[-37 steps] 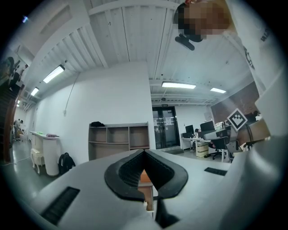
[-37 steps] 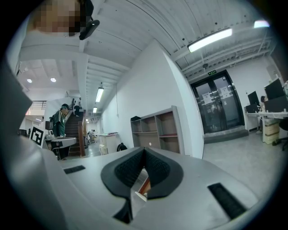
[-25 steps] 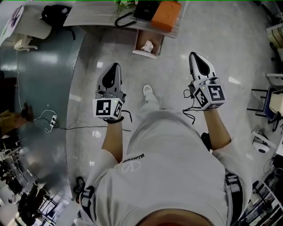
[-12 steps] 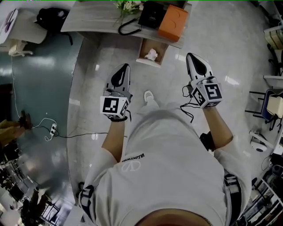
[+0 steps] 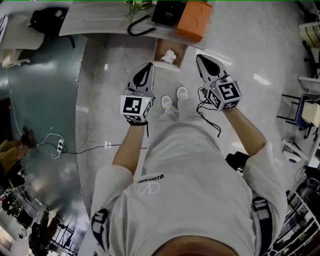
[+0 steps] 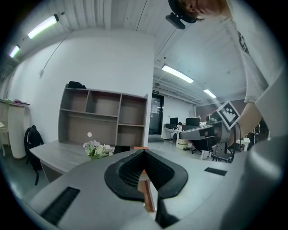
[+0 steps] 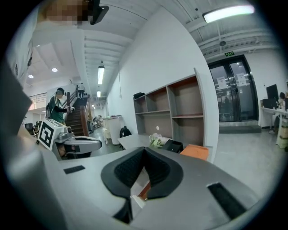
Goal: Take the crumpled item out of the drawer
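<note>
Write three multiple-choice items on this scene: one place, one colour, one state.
1. The white crumpled item lies: A in the open wooden drawer; B on a chair; C on the floor.
2. The box beside the black case on the grey desk is: A blue; B orange; C green.
3. The left gripper has its jaws: A wide open; B shut and empty; C shut on the item.
Answers: A, it sits inside the drawer's walls; B, its top is plainly orange; B, the jaw tips meet with nothing between.
</note>
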Demonstrator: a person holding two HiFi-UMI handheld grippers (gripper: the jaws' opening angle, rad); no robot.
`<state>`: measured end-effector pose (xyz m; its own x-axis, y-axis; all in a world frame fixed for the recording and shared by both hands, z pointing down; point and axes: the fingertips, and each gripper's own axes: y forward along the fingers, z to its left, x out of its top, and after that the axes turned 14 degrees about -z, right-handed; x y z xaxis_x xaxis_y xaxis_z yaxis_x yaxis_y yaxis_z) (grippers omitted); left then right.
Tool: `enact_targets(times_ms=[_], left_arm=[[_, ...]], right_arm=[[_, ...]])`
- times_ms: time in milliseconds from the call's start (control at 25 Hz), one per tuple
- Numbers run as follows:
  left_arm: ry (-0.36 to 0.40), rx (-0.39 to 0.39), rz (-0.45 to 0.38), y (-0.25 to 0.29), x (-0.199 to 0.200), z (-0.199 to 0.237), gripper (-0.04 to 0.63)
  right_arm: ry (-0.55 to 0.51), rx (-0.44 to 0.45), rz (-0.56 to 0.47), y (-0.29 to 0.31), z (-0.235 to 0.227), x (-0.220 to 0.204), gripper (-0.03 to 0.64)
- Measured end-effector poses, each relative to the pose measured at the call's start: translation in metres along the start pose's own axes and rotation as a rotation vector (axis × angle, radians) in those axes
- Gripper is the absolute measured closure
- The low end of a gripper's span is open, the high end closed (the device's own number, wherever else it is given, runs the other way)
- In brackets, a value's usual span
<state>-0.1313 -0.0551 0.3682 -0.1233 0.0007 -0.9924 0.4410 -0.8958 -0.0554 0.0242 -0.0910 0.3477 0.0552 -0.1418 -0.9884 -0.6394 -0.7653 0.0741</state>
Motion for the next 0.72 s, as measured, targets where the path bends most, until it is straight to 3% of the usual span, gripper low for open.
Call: enact_targets(times_ms=[560,720], left_arm=[[-0.083,0.072,0.213,0.069,-0.147,0.01,0.595],[-0.1,0.088,0.267,0.082,-0.196,0.014,0.595]], right_arm=[[0.106,0.038,0.126,0.058,-0.018,-0.12,0.615],[0.058,0.058,0.175,0.068,-0.027,-0.166,0.615]])
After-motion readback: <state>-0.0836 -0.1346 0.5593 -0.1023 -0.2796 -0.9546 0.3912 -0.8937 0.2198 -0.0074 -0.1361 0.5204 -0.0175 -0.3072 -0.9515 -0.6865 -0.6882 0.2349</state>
